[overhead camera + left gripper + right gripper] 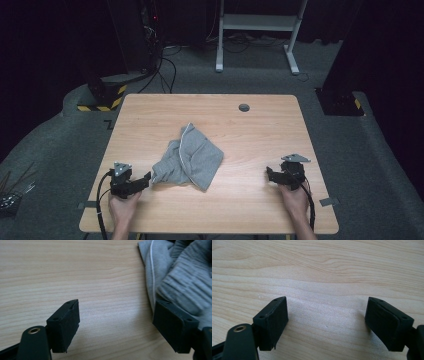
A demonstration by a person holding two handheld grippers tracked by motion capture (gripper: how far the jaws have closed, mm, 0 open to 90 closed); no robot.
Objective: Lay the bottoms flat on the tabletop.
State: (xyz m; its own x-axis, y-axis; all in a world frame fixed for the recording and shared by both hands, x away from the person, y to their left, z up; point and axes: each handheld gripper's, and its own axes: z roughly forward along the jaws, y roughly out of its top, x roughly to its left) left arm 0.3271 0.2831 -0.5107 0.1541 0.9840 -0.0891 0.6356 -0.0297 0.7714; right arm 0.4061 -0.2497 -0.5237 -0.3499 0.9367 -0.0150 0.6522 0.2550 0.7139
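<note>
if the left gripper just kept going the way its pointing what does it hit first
Most likely the grey garment. In the high view the left gripper points right, its open jaws almost at the cloth's near corner. In the left gripper view the fabric lies just past one jaw; bare table fills the rest.

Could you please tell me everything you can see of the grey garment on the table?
The garment is grey, soft, knit-looking cloth with a ribbed part and a thin white cord or seam line along one fold. It lies crumpled and loosely folded near the middle of the wooden table, flat on the top. The open left gripper sits at its near-left edge; in the left gripper view one finger lies against the cloth edge, with nothing clamped.
</note>
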